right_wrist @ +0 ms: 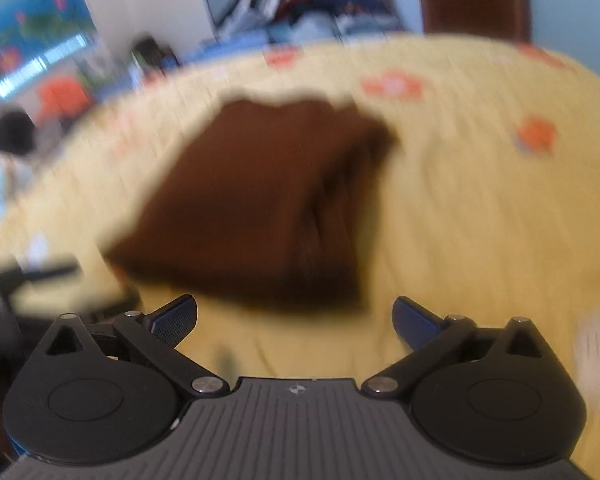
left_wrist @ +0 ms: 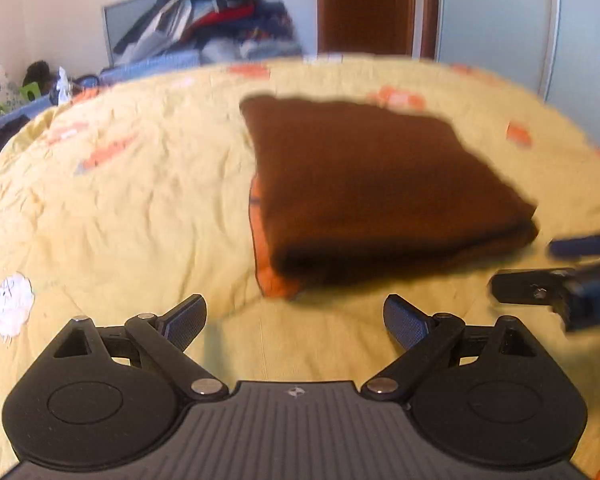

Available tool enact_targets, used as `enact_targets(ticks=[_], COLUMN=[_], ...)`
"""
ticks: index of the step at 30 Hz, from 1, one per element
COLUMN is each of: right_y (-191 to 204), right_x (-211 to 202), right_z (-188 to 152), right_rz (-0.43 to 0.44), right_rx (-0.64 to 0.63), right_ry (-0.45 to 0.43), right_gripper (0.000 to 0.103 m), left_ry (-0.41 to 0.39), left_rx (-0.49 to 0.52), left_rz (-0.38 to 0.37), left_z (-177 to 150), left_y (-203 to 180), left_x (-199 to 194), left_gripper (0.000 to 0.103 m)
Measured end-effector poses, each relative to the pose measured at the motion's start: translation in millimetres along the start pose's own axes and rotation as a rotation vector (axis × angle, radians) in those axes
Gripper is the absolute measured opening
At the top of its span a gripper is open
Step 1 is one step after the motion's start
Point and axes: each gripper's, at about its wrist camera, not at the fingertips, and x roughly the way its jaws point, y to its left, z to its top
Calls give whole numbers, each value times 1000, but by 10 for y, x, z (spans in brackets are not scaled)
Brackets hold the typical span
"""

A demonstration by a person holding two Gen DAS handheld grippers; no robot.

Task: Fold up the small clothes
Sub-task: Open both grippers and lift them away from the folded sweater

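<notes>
Just one folded brown garment (left_wrist: pixel 380 188) on bedspread (left_wrist: pixel 120 200); two grippers gaping.

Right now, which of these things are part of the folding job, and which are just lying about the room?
Part of the job:
- brown folded cloth, lying on the bed
- left gripper, open and empty
- right gripper, open and empty
- yellow bedspread, the work surface

Just lying about:
- heap of clothes beyond the bed
- wooden door
- colourful picture on the wall

Black tongs (left_wrist: pixel 295 320), blue ribbed pads (left_wrist: pixel 186 322), silver screws.
</notes>
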Motion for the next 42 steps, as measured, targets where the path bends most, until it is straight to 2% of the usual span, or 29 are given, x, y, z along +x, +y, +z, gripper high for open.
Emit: enact_targets(ticks=[1, 2, 4, 6, 8, 10, 11, 13, 15, 16, 17, 18, 22, 23, 25, 26, 28, 30, 31, 32, 34, 35, 36, 39, 41, 42], right_y=[48, 69, 31, -148, -393, -639, -712, -758, -780, -774, -750, -722, -638, -652, -708, -743, -800, -758, -724, -681, -557, -492, -384, -142, -59, -27], right_x=[-33, -21, -39, -40, -29, 92, 191, 400, 531, 597, 638, 633, 387, 342, 352, 362, 262, 46, -56, -132, -212, -247, -238, -174, -77, -60], right_z=[-84, -105, -27, 124, 291, 435, 487, 579, 650, 684, 705, 699, 642, 606, 551, 513, 443, 386, 347, 302, 226, 192, 180, 132, 76, 33], right_rz=[-25, -38, -13, 97, 191, 328, 380, 434, 474, 465, 433, 412, 446, 443, 397, 385, 389, 373, 377, 376, 331, 290, 240, 66, 15, -14], right_rx=[-50, -57, 1, 138, 290, 423, 467, 479, 483, 471, 440, 402, 290, 284, 282, 300, 359, 358, 355, 346, 304, 263, 211, 109, 103, 87], right_ry=[-50, -32, -16, 10, 20, 71, 113, 182, 201, 233, 265, 274, 238, 230, 225, 204, 164, 104, 70, 49, 38, 35, 38, 47, 66, 47], right_gripper=[103, 103, 103, 103, 103, 103, 103, 100, 76, 42, 28, 28, 26, 26, 26, 32, 42, 46, 56, 75, 88, 88, 89, 102, 103, 103], left_ry=[9, 5, 12, 25, 50, 140, 183, 244, 272, 309, 329, 320, 264, 267, 267, 238, 195, 135, 89, 42, -71, -121, -136, -123, -77, -39], left_rx=[16, 14, -63, -234, -456, -635, -673, -675, -630, -614, -595, -583, -479, -460, -428, -418, -401, -356, -331, -307, -265, -246, -232, -195, -162, -152], left_rz=[15, 15, -61, -206, -371, -560, -628, -634, -643, -616, -598, -601, -597, -581, -492, -478, -472, -440, -413, -376, -281, -245, -224, -157, -73, -62], left_z=[5, 14, 88, 112, 148, 186, 203, 250, 321, 336, 336, 330, 290, 251, 124, 70, 10, -11, 10, 35, 123, 153, 187, 187, 69, -9], left_y=[-24, -5, 157, 424, 710, 942, 992, 995, 947, 925, 895, 903, 903, 896, 916, 939, 948, 924, 894, 848, 717, 647, 571, 309, 167, 131], left_x=[19, 3, -30, -40, -10, 209, 331, 517, 594, 631, 649, 613, 291, 275, 279, 242, 71, -167, -283, -368, -496, -531, -528, -364, -181, -104], left_gripper=[96, 96, 96, 96, 96, 96, 96, 92, 56, 25, 20, 19, 12, 12, 11, 11, 12, 20, 38, 70, 97, 97, 97, 97, 97, 97])
